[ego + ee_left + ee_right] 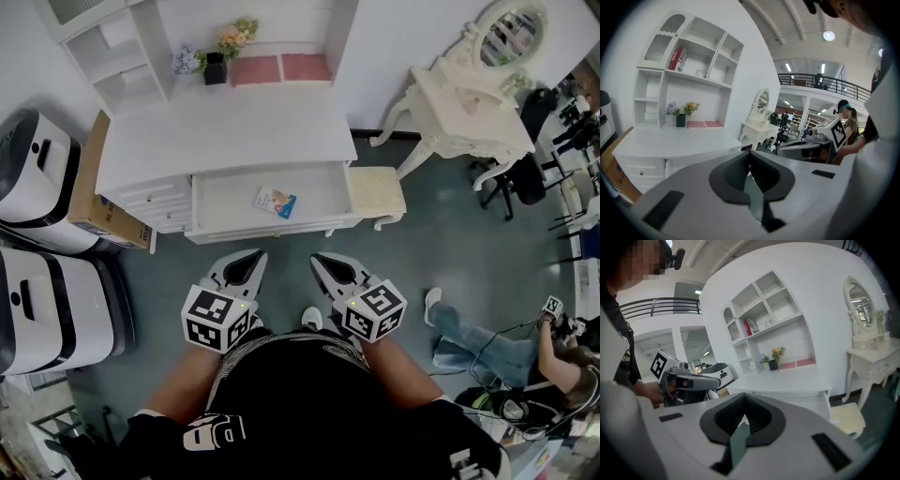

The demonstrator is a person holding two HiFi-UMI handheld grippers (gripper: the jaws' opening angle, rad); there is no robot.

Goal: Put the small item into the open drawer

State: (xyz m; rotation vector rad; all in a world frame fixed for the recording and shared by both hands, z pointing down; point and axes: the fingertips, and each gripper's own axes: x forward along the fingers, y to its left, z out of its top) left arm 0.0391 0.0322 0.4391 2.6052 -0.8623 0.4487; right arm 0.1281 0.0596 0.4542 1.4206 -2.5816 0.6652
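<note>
A white desk stands ahead with its wide drawer pulled open toward me. The small item, a flat blue, white and orange packet, lies on the drawer floor a little right of centre. My left gripper and right gripper hover side by side close to my body, just short of the drawer front, both pointing at it. Each is shut with nothing between its jaws. In the left gripper view the left gripper has its jaws meeting empty; in the right gripper view the right gripper shows the same.
A cushioned stool sits right of the drawer, with a white dressing table and mirror beyond. A cardboard box and two white machines stand at left. A seated person is at lower right. A flower pot rests on the desk's back edge.
</note>
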